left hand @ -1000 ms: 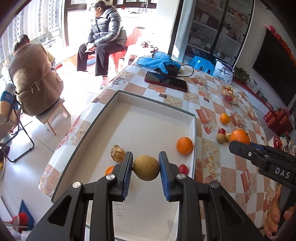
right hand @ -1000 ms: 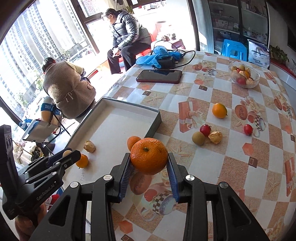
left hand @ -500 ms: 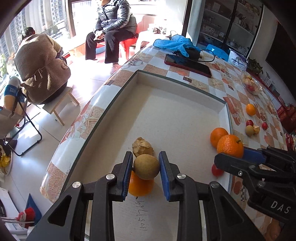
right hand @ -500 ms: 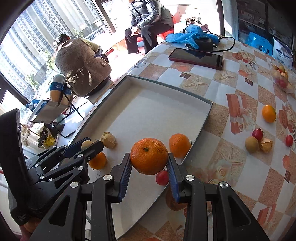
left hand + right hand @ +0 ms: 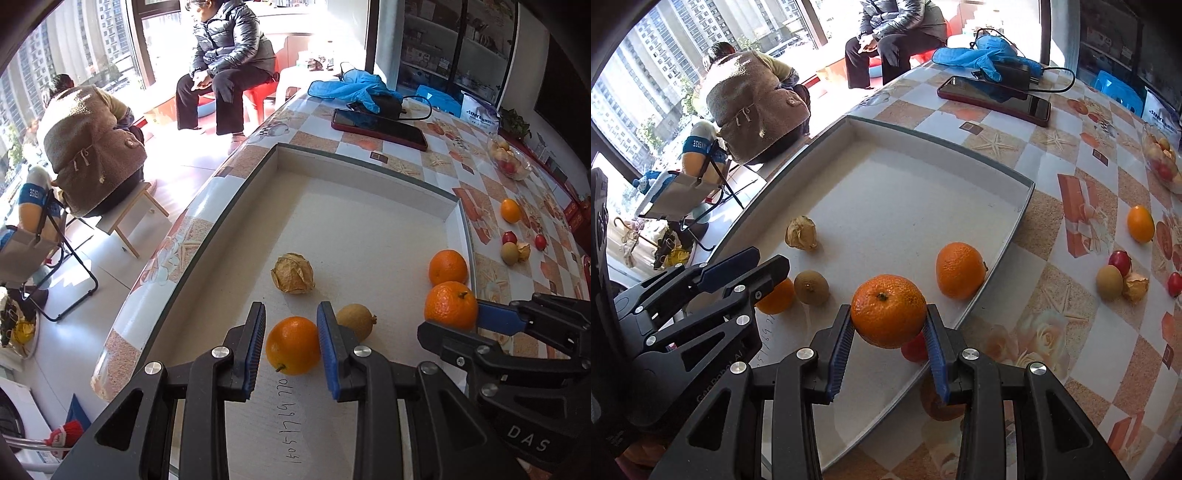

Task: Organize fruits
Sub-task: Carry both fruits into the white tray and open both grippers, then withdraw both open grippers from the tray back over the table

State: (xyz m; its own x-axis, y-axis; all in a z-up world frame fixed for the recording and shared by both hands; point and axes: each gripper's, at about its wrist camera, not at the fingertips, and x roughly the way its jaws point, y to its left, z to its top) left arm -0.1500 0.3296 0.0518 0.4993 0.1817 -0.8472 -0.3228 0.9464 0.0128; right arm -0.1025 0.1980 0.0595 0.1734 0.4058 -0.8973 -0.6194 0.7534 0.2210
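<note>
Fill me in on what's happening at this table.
A person with a gripper in each hand is sorting fruit into a shallow white tray. The right gripper is clamped on a mandarin, held just over the tray's near corner. The left gripper is low over the tray with a small orange showing between its fingers; whether it grips it is unclear. A brown fruit lies right beside it. More fruit waits on the tablecloth.
</note>
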